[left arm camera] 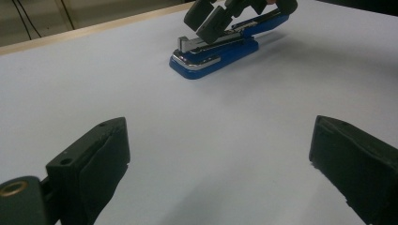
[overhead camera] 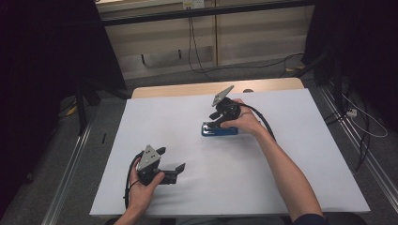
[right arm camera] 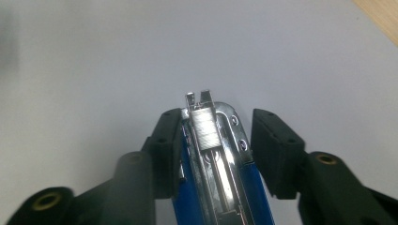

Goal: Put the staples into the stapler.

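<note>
A white rectangular table (overhead camera: 155, 122) fills the middle of the high view, with a person's forearms reaching in from the bottom edge. A blue plastic stapler with a silver metal staple channel (overhead camera: 219, 130) lies flat on the table, right of centre and toward the far side. Its top appears opened, leaving the metal channel (right arm camera: 206, 131) bare. The right gripper (overhead camera: 217, 121), black with a grey plate on top, hangs directly over the stapler with its tips pointing down. In the right gripper view its jaws stand on either side of the stapler's front end, partly open; one sits close against the blue side, the other stands apart. The left gripper (overhead camera: 170, 162) rests near the table's near left edge, well apart from the stapler, jaws spread wide with nothing between them.
</note>
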### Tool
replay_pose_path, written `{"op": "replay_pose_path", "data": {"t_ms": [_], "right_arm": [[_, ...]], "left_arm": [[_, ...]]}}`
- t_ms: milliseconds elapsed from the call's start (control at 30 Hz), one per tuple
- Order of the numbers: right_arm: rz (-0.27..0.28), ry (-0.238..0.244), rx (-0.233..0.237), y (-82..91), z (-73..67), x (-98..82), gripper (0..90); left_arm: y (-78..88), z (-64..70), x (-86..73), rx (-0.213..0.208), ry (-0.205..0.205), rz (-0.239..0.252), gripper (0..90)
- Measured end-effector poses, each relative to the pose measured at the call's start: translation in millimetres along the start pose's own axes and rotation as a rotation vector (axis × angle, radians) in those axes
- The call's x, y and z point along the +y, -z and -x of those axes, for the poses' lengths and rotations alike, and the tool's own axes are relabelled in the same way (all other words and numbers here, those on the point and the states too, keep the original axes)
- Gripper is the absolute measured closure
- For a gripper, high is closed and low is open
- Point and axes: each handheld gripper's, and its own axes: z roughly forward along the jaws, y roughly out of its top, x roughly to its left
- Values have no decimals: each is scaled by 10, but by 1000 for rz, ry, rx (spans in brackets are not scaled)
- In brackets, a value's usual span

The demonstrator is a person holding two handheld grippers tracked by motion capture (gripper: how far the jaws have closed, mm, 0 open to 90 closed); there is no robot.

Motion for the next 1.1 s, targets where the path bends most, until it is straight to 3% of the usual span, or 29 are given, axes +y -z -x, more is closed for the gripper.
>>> {"op": "replay_pose_path", "data": {"t_ms": [233,500,733,800,1100], "right_arm": [[45,-72,-46,53,-21,-65,327],[69,-108,-103,113,-74,-103,194],[109,-154,-149,173,-115,-148,143],[113,-162,-182,194,-120,-168,137],[170,-259,-245,309,-127,-262,78]], "left_arm": [[-8,-5,-4,6,9,-3,55],[-9,-14,-4,10,17,-3,55],[-11,-17,-5,11,18,-4,55],[-11,-18,-5,12,18,-4,55],[-13,-30,-6,15,25,-3,55]]}}
